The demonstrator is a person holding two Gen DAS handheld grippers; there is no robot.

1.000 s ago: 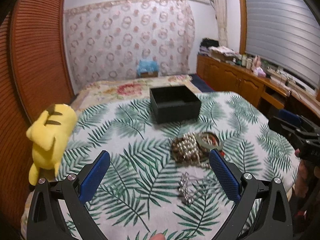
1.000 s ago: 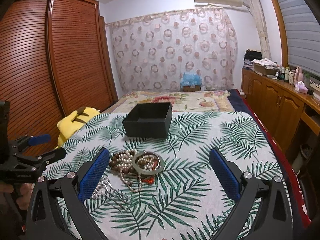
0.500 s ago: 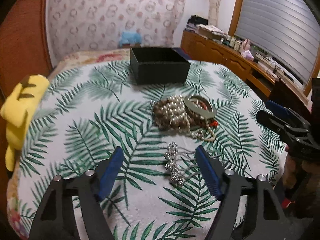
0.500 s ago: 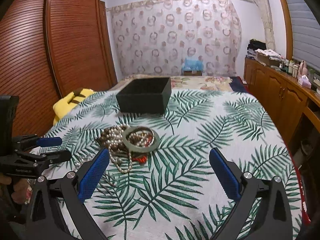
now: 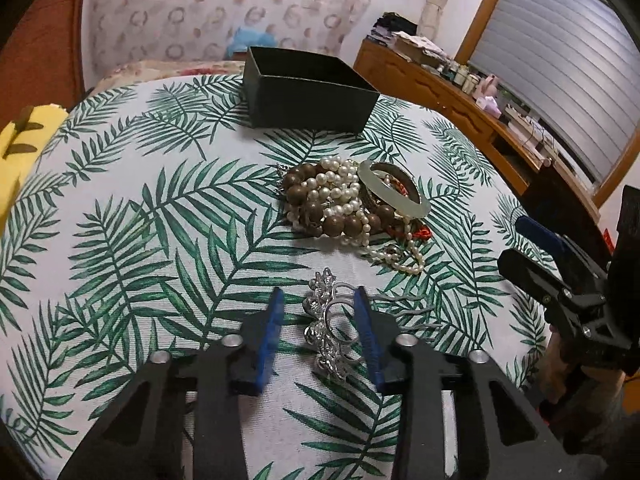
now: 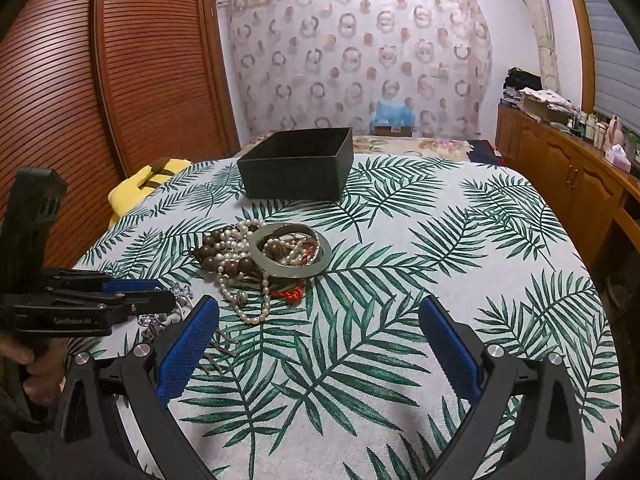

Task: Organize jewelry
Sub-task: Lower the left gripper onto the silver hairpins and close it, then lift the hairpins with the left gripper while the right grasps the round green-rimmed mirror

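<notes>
The left gripper (image 5: 318, 322) has just been closing its blue fingers (image 5: 271, 334) around the silver hair comb (image 5: 330, 326). The comb lies between them: the inner pad at 3 o'clock seems to meet its ornate spine, while a strip of cloth still shows between the comb and the pad at 9 o'clock, so the pinch does not look complete. This reads as the first pick of the sort, with a grasp in progress. The next move calls for finishing the squeeze on the spine, lifting clear without snagging the teeth in the cloth, then carrying the piece toward 12 o'clock to the black box (image 5: 308, 90).

The comb is bright filigree metal, a row of scrolls and loops, with thin curved teeth fanning toward 3 o'clock. It lies flat on the palm-leaf cloth (image 5: 140, 220) of the worktop, apart from the jewelry heap (image 5: 352, 204) further toward 12 o'clock. That heap tangles brown wooden beads, pearl strands, a pale green bangle (image 5: 394, 194) and a red cord. The open-topped box stands beyond it.

The right gripper (image 6: 320, 332) hangs over bare cloth with fingers spread wide, holding nothing, the heap at its 11 o'clock.
</notes>
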